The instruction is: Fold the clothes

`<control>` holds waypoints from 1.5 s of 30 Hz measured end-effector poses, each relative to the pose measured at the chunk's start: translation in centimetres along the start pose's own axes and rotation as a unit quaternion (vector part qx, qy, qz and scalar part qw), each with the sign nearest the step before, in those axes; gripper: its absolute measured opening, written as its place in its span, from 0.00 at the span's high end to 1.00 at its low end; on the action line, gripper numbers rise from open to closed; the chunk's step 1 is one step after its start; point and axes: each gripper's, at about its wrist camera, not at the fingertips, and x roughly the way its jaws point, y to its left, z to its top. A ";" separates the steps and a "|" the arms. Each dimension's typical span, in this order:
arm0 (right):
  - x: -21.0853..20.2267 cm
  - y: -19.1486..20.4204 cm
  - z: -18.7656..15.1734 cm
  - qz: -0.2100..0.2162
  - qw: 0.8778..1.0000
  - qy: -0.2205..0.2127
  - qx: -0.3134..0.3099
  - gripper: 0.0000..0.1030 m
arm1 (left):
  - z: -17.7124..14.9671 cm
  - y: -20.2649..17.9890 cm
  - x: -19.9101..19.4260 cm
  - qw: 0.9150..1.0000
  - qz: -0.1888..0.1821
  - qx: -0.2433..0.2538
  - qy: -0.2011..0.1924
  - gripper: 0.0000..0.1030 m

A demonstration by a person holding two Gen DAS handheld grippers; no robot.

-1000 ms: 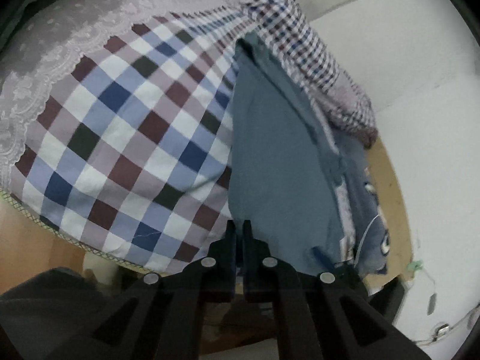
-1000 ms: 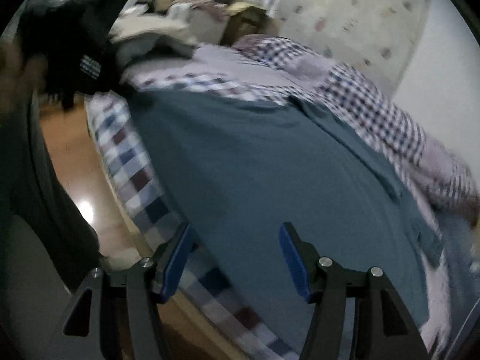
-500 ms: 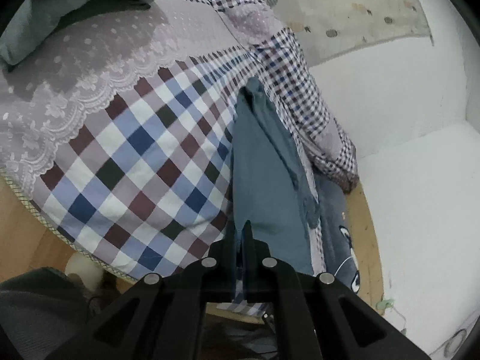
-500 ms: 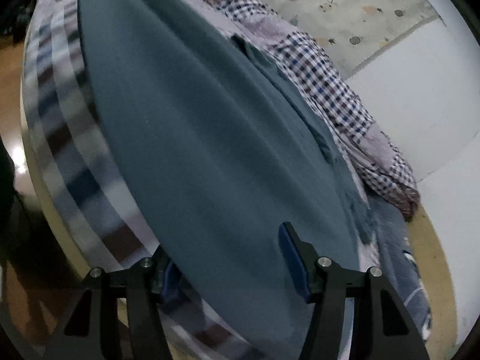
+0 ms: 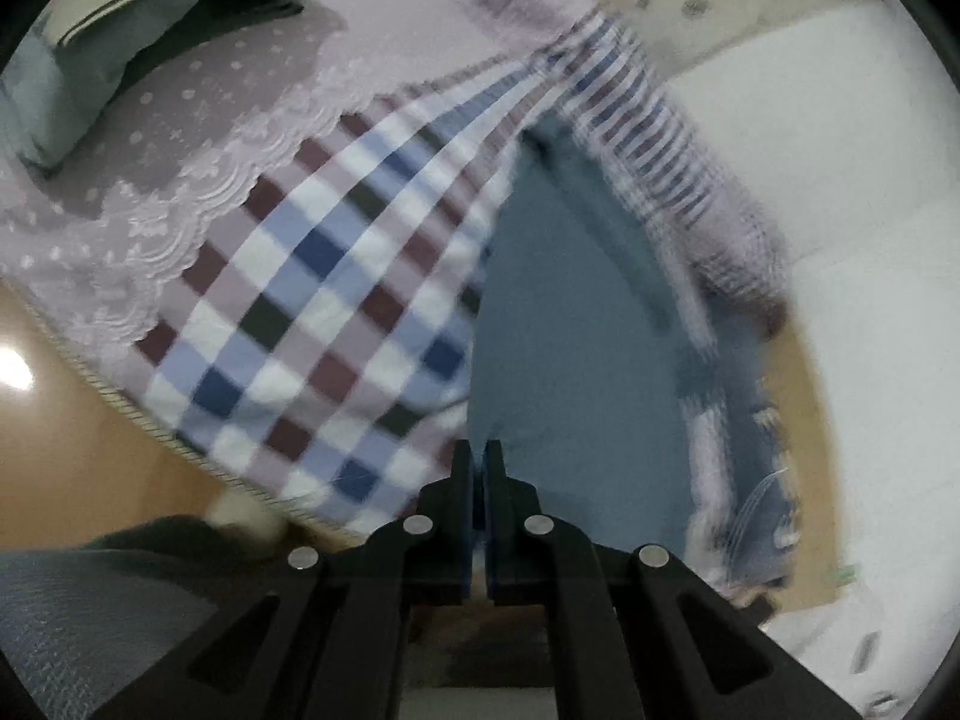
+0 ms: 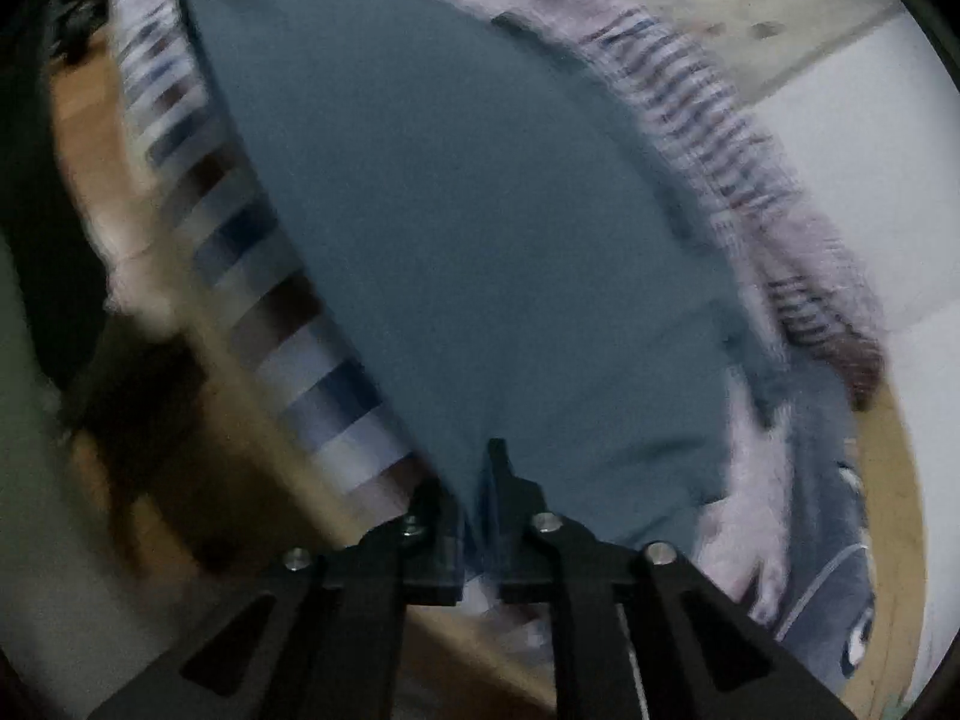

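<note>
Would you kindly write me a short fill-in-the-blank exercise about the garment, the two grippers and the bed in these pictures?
1. The garment pinched by the left gripper is plain ____ in colour.
2. The right gripper is ____ on the same garment's edge.
3. The garment lies on a bedsheet with a ____ pattern.
4. A lilac cloth on the bed has a ____ edge.

Missing words: teal; shut; checked; lace

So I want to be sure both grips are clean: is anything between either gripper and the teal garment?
Nothing visible. The left gripper is shut on the teal garment, and the right gripper is also clamped on its near edge.
</note>
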 end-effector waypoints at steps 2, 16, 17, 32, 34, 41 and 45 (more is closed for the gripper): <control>-0.2 0.9 -0.4 0.049 0.998 0.014 -0.020 0.92 | -0.1 -0.2 0.9 0.999 0.032 0.001 0.018 0.99; -3.3 -18.2 -2.7 0.158 0.933 -0.127 0.296 0.41 | 0.2 -5.0 -0.9 0.995 -0.008 0.066 -0.075 0.34; -2.7 -20.3 -3.3 0.151 0.920 -0.136 0.334 0.39 | 0.4 -5.9 -0.9 0.993 -0.017 0.078 -0.089 0.31; 13.8 -43.4 -14.4 0.116 0.665 -0.164 0.719 0.36 | 3.1 -25.4 14.5 0.956 -0.106 0.265 -0.064 0.28; 16.1 -45.4 -16.3 0.116 0.633 -0.165 0.748 0.36 | 3.1 -27.3 16.6 0.951 -0.114 0.283 -0.056 0.28; 23.4 -51.2 -16.9 0.101 0.628 -0.133 0.760 0.35 | 4.5 -28.8 22.1 0.951 -0.112 0.286 -0.035 0.28; 27.8 -53.9 -15.9 0.101 0.631 -0.107 0.762 0.35 | 5.0 -28.0 23.9 0.954 -0.093 0.285 -0.025 0.28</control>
